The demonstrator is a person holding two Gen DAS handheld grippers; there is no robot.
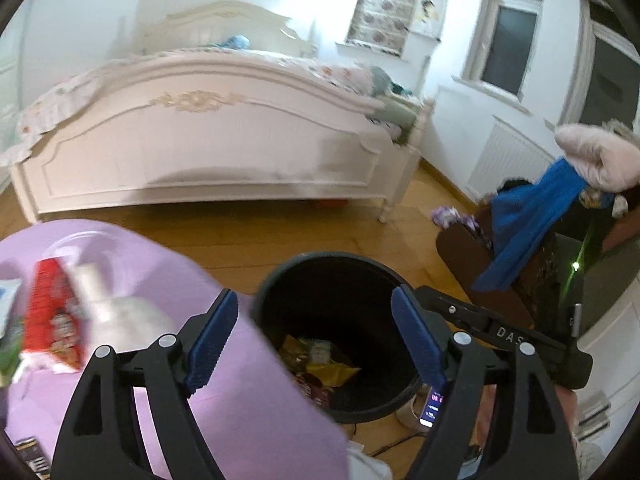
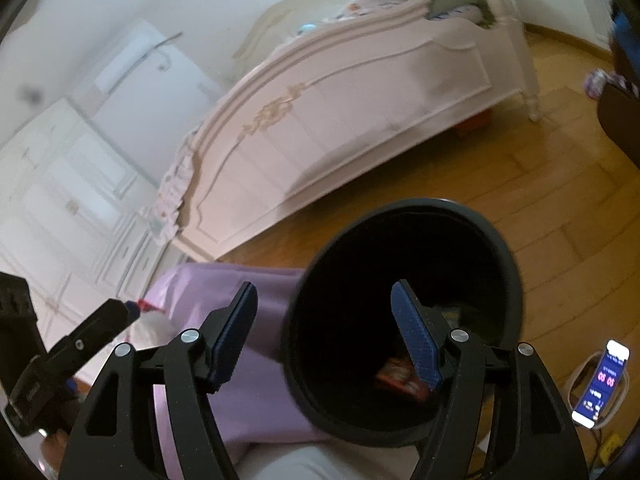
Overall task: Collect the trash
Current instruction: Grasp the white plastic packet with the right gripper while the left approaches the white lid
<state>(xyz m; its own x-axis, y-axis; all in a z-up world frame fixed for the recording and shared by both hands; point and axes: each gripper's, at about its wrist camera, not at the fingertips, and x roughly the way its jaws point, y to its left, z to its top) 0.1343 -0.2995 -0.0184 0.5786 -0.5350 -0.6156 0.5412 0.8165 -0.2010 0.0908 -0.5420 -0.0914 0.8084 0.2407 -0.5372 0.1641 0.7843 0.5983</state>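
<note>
Setting: a bedroom with a cream carved wooden bed [image 1: 200,140] on a wooden floor [image 2: 520,184]; a counter under a lilac cloth [image 1: 224,384] stands in front of it.
Bin: a round black plastic bin [image 1: 280,280] stands upright on the floor, touching the counter's edge, mouth facing up.
Trash collected: yellow crinkled wrappers [image 1: 328,372] and a red packet [image 2: 396,374] lie at the bottom of the bin.
Trash left: a red and white flat packet [image 1: 50,320] and a pale, blurred bottle-like item [image 1: 98,300] rest on the lilac cloth, well apart from the bin. The packet's long axis seems to run away from the viewer, tilted slightly left; the blur makes this uncertain.
Left gripper [image 1: 312,340]: fingers spread wide above the bin's mouth, nothing between them.
Right gripper [image 2: 324,336]: fingers also spread, empty, over the bin's near rim.
Progress: judged partway; some pieces are binned and at least two remain on the counter.
Also nearby: a lit phone [image 2: 600,384] on the floor beside the bin.
</note>
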